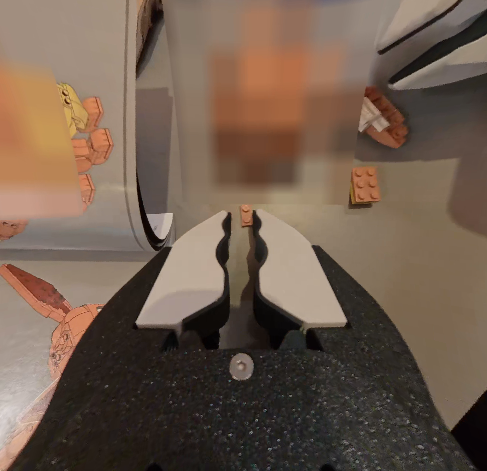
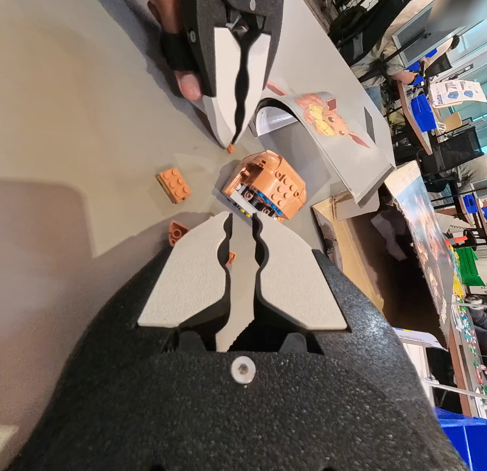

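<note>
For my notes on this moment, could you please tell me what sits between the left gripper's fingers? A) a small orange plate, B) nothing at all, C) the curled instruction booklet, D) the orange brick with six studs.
A: the left gripper has its fingertips closed around a small orange plate; the right wrist view shows the same pinch, while the six-stud brick lies apart.

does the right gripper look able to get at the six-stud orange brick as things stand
Probably yes. The right gripper is empty, jaws slightly parted, and the six-stud orange brick lies alone on bare table just ahead and to its left. The left gripper works farther off at a tiny orange plate.
</note>
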Motion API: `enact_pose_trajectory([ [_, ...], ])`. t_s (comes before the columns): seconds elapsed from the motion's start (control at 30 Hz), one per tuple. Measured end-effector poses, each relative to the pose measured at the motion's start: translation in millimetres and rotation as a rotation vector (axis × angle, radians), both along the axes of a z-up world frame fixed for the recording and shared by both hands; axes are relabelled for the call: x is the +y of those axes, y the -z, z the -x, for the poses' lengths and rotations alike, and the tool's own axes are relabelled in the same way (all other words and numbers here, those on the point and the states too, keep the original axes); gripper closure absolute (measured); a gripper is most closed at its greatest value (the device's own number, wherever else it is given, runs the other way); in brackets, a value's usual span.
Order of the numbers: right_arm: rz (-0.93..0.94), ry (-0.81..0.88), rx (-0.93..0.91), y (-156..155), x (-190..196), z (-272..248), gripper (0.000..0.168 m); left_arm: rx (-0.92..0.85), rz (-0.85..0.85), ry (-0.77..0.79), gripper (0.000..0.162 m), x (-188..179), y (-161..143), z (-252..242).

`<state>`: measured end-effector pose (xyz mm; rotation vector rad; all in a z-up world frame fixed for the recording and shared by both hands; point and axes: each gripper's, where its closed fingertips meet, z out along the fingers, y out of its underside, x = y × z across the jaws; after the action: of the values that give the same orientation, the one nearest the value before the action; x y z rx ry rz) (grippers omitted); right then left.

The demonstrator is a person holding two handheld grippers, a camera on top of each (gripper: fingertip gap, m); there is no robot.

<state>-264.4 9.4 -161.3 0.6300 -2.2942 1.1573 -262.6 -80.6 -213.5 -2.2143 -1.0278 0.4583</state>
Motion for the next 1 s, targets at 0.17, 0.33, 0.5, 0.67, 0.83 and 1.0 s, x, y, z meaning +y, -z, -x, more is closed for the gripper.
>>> enact_pose_trajectory([
  [0.17, 0.009, 0.004, 0.025, -3, 1, 1, 0.155, -0.002, 0.018, 0.048, 0.155, 4, 0, -5],
  [0.33, 0.063, -0.008, 0.021, -11, 12, -6, 0.155, 0.058, -0.295, 0.142, 0.155, 28, -51, -13],
  [0.5, 0.158, -0.058, -0.060, -11, 28, -33, 0.157, 0.190, -0.420, 0.331, 0.155, 88, -134, 3],
  [0.67, 0.157, -0.038, -0.034, 4, 35, -43, 0.158, 0.186, -0.407, 0.504, 0.154, 185, -180, 47],
  [0.83, 0.139, -0.034, -0.031, 10, 34, -44, 0.157, 0.065, -0.278, 0.451, 0.142, 240, -148, 107],
  [1.0, 0.121, -0.037, -0.035, 14, 36, -44, 0.157, 0.101, -0.381, 0.379, 0.134, 215, -146, 106],
])
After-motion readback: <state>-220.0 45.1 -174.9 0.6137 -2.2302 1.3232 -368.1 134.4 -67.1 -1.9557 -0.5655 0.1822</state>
